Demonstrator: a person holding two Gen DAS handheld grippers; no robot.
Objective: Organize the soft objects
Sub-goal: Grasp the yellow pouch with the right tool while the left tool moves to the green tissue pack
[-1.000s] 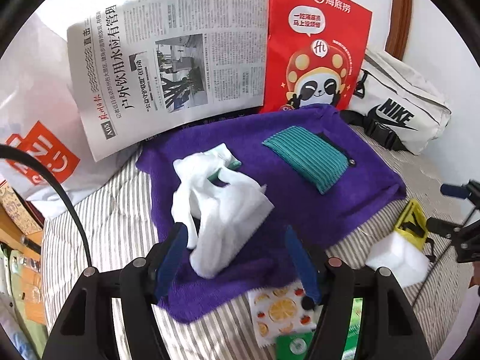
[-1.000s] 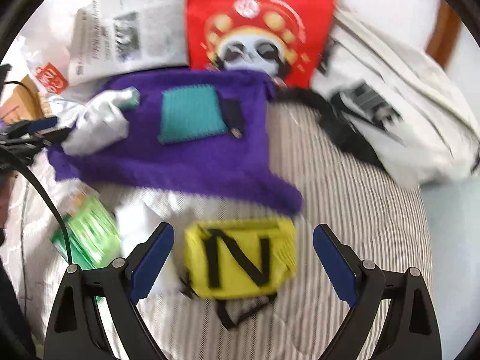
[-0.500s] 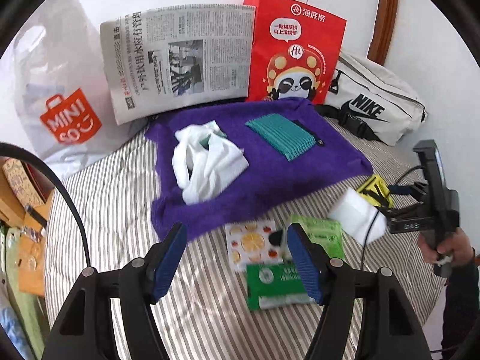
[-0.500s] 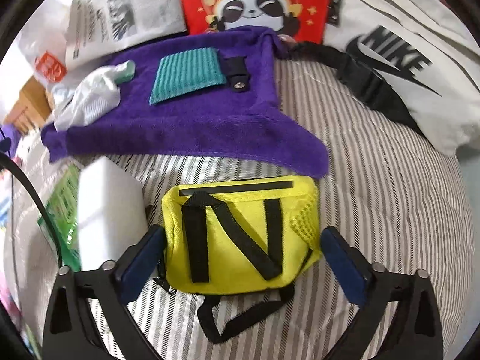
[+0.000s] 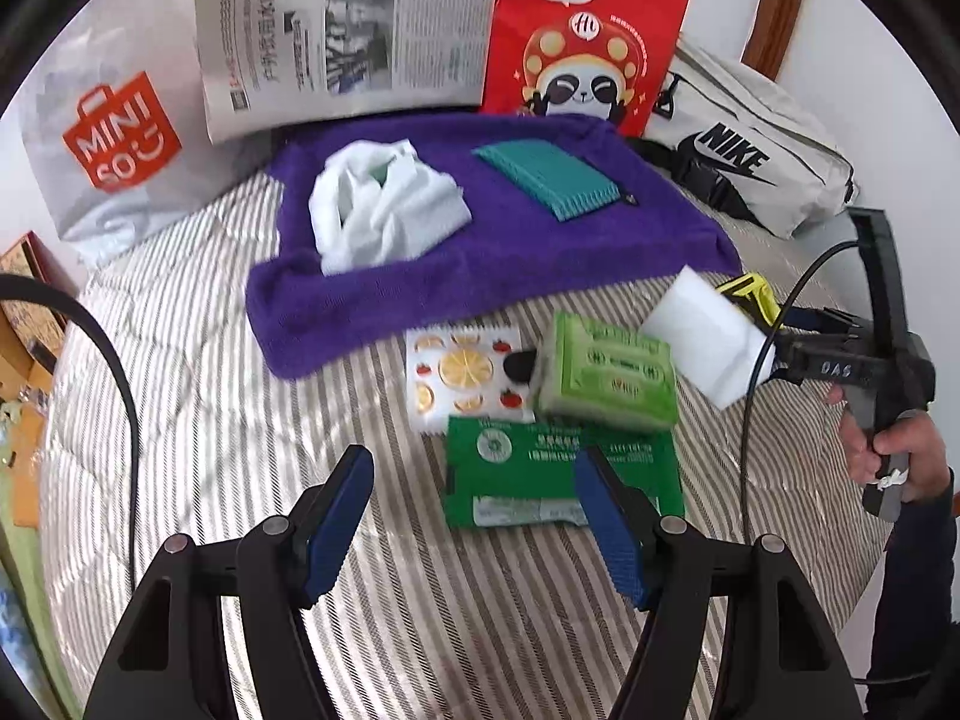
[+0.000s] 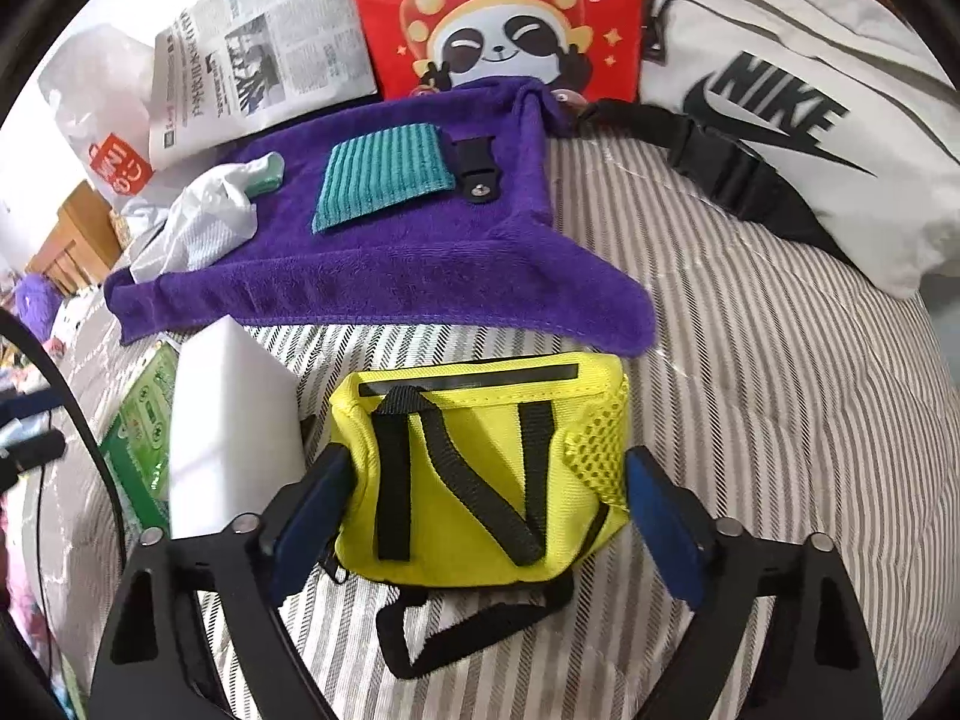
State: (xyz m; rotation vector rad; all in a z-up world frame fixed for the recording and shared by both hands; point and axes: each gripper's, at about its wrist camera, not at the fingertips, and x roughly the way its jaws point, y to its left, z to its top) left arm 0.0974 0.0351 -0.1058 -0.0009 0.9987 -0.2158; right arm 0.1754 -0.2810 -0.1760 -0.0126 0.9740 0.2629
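A purple towel (image 5: 498, 240) lies on the striped bed with a crumpled white cloth (image 5: 384, 210) and a teal pouch (image 5: 546, 177) on it. My left gripper (image 5: 474, 516) is open and empty, above the bed in front of a dark green packet (image 5: 540, 468). My right gripper (image 6: 486, 510) is open with its fingers on either side of a yellow pouch (image 6: 480, 468) with black straps. The pads are close to the pouch's sides. A white block (image 6: 234, 420) stands left of the pouch.
A fruit-print pack (image 5: 462, 372) and a light green tissue pack (image 5: 606, 372) lie near the dark green packet. A newspaper (image 5: 342, 30), a red panda bag (image 5: 582, 36), a white Nike bag (image 6: 798, 102) and a Miniso bag (image 5: 114, 132) stand behind the towel.
My left gripper has pulled back from the white cloth on the towel and now hangs open over the packets. My right gripper has moved forward until its fingers flank the yellow pouch.
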